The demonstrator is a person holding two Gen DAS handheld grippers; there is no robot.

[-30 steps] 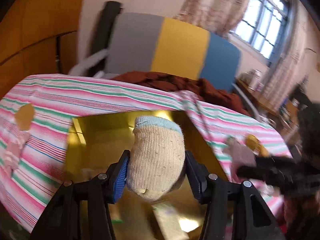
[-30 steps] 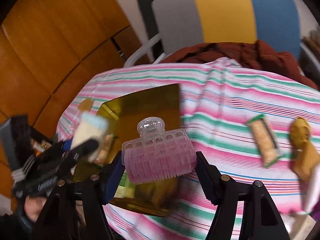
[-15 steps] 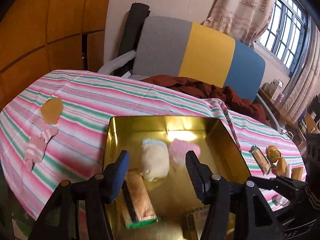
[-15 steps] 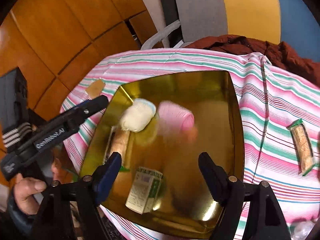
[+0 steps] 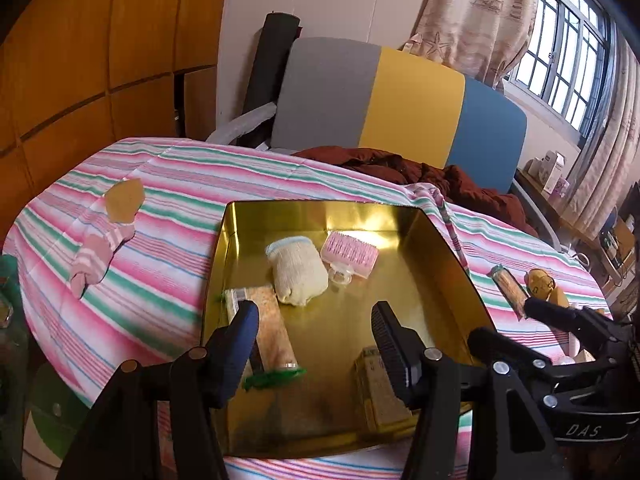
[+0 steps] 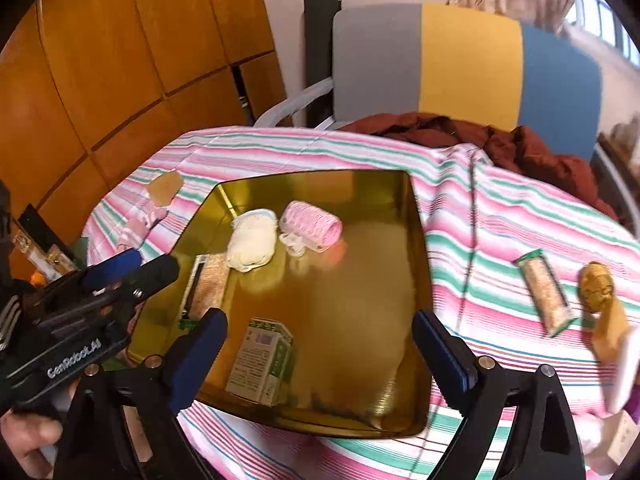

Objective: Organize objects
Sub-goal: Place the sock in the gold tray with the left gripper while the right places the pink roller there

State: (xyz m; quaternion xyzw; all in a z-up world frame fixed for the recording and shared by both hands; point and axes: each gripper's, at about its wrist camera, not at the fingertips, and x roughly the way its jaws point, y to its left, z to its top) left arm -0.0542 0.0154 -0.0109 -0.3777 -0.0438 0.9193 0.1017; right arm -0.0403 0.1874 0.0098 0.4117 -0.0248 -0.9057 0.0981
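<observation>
A gold metal tray (image 5: 440,240) (image 6: 420,240) sits on the striped tablecloth. In it lie a cream rolled sock (image 5: 298,270) (image 6: 252,242), a pink hair roller with a clear clip (image 5: 350,254) (image 6: 312,230), a snack bar in clear wrap (image 5: 270,326) (image 6: 208,288) and a small green-white box (image 5: 380,392) (image 6: 262,362). My left gripper (image 5: 316,336) is open and empty above the tray's near side. My right gripper (image 6: 320,344) is open and empty above the tray's near edge.
On the cloth left of the tray lie a pink striped sock (image 5: 100,254) and a brown paper tag (image 5: 124,200). To the right lie another snack bar (image 6: 546,294) and a yellow-brown toy (image 6: 598,286). A dark red cloth (image 5: 420,172) and a chair stand behind.
Both grippers have opened: the left let go of the cream sock and the right let go of the pink roller, which now lie in the tray. Both grippers have drawn back.
</observation>
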